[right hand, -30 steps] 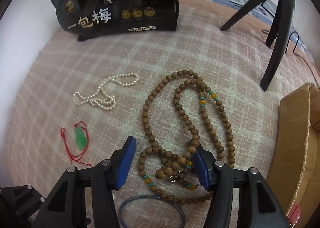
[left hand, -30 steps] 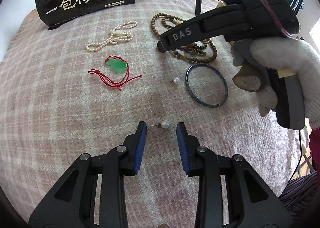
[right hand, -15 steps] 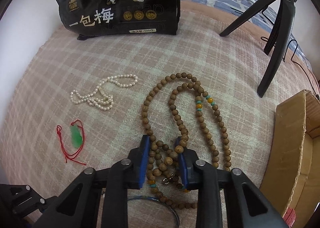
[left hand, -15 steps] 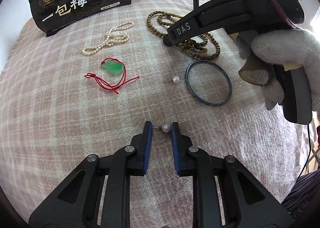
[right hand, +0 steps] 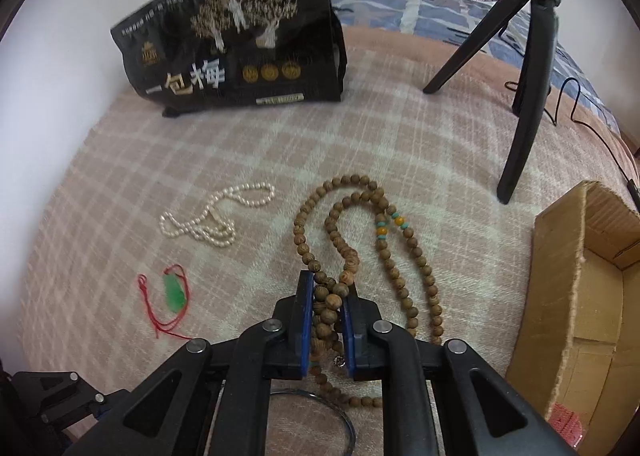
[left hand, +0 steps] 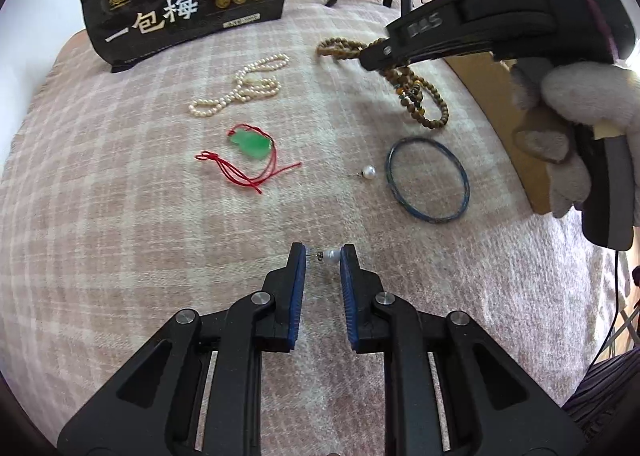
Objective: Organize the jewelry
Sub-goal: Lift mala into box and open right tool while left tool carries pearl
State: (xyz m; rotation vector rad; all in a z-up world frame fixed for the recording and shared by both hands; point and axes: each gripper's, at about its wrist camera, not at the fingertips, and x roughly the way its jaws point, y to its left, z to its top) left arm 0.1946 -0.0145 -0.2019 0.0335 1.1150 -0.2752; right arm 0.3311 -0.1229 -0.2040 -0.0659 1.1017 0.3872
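Observation:
My left gripper (left hand: 322,256) is shut on a pearl stud earring (left hand: 331,255), held at the fingertips just above the checked blanket. A second pearl earring (left hand: 368,172) lies beside a dark blue bangle (left hand: 426,179). My right gripper (right hand: 327,296) is shut on a bunch of the wooden bead necklace (right hand: 404,256), whose strands trail onto the blanket; the gripper also shows in the left wrist view (left hand: 372,54) over the beads (left hand: 420,100). A white pearl necklace (left hand: 240,86) and a green jade pendant (left hand: 250,142) on red cord lie further left.
A black snack bag (left hand: 184,0) stands at the back. A black tripod (right hand: 528,68) stands at the back right. An open cardboard box (right hand: 588,296) sits at the right edge of the blanket. A cable (right hand: 576,108) runs behind the tripod.
Both grippers have closed: the left on the near pearl earring, the right on the wooden beads. The right gripper has lifted the beads and dragged them towards the box.

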